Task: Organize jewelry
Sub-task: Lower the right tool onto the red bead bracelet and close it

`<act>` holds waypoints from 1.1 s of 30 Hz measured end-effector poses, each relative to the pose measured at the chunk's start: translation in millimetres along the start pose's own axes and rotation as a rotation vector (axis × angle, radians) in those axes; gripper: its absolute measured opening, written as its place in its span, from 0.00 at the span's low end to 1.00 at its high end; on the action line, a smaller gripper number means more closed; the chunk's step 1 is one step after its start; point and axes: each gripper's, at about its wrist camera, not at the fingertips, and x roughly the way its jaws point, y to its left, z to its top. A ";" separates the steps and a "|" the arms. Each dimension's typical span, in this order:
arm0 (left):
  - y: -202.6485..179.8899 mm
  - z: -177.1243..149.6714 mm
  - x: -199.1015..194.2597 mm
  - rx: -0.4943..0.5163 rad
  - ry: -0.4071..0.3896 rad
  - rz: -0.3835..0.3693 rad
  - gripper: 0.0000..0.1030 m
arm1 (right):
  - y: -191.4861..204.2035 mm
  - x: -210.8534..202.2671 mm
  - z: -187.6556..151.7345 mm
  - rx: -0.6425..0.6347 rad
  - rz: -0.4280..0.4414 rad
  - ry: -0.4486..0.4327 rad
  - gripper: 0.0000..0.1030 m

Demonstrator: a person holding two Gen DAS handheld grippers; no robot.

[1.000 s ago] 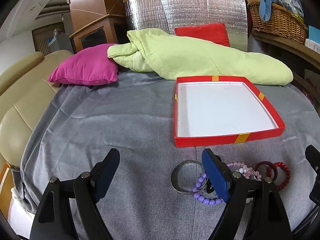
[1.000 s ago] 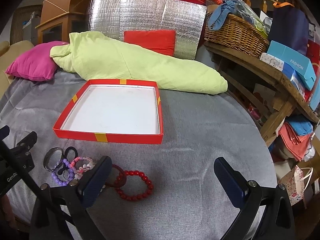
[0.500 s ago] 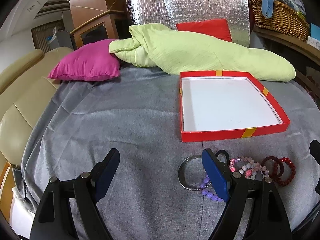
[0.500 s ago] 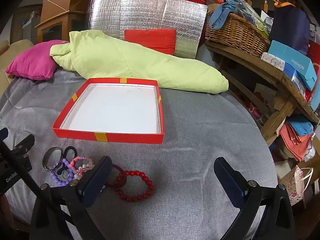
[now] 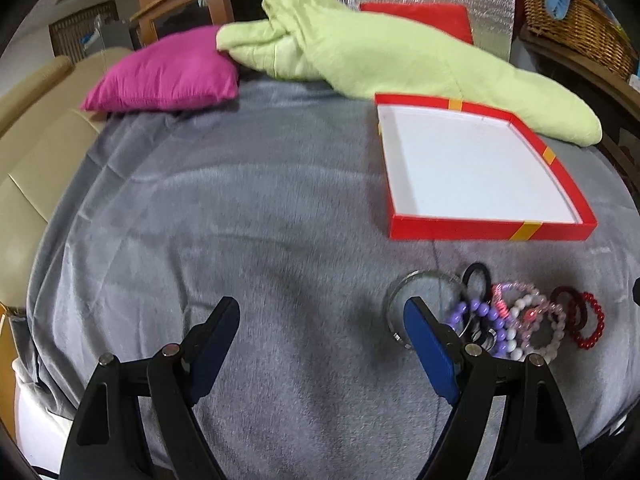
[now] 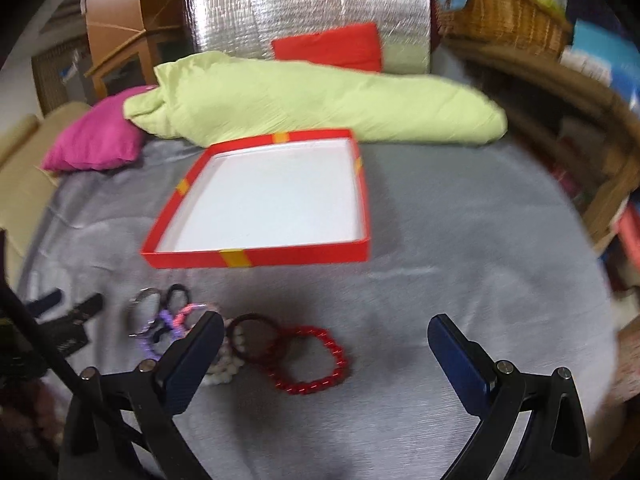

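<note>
A shallow red box with a white floor sits empty on the grey cloth; it also shows in the right wrist view. A cluster of bracelets lies in front of it: a silver bangle, purple beads, pink beads, a dark red ring and a red bead bracelet. My left gripper is open and empty, its right finger beside the silver bangle. My right gripper is open and empty, low over the red bead bracelet.
A light green quilt and a magenta cushion lie behind the box. A foil panel and red cushion stand at the back. A wicker basket sits on wooden shelves at right. A beige sofa is at left.
Both grippers have moved forward and lower toward the bracelets. The right view has swung left, so the red bead bracelet now lies between its fingers. Both stay open.
</note>
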 end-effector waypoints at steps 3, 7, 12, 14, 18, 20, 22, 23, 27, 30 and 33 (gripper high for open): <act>3.0 -1.3 3.2 0.008 0.015 -0.004 0.82 | -9.7 9.5 -1.9 0.046 0.102 0.049 0.94; 3.7 -1.6 6.6 0.029 0.031 -0.007 0.82 | -32.2 21.3 -4.6 0.153 0.191 0.114 0.78; 12.7 0.3 10.7 0.022 0.052 -0.029 0.82 | -55.1 30.2 -5.3 0.253 0.233 0.151 0.63; 15.9 1.4 10.4 0.021 0.045 -0.033 0.82 | -57.0 33.1 -6.6 0.256 0.245 0.169 0.58; 20.4 2.3 9.8 0.022 0.040 -0.046 0.79 | -50.2 40.2 -11.2 0.225 0.247 0.212 0.46; 21.1 2.3 11.6 0.029 0.046 -0.054 0.73 | -42.1 44.6 -13.8 0.180 0.214 0.231 0.38; 21.7 2.9 13.5 0.030 0.058 -0.070 0.71 | -35.5 49.7 -16.3 0.144 0.186 0.253 0.30; 21.8 2.7 14.1 0.030 0.063 -0.080 0.71 | -32.1 53.7 -18.3 0.130 0.181 0.269 0.27; 18.5 3.7 17.2 0.038 0.072 -0.103 0.71 | -19.6 61.4 -24.8 0.041 0.088 0.274 0.10; 13.1 5.9 22.0 0.049 0.083 -0.131 0.69 | -9.9 59.4 -26.4 -0.015 0.055 0.245 0.10; 6.5 8.3 30.4 0.068 0.107 -0.148 0.61 | -10.0 55.3 -26.0 -0.012 0.039 0.215 0.10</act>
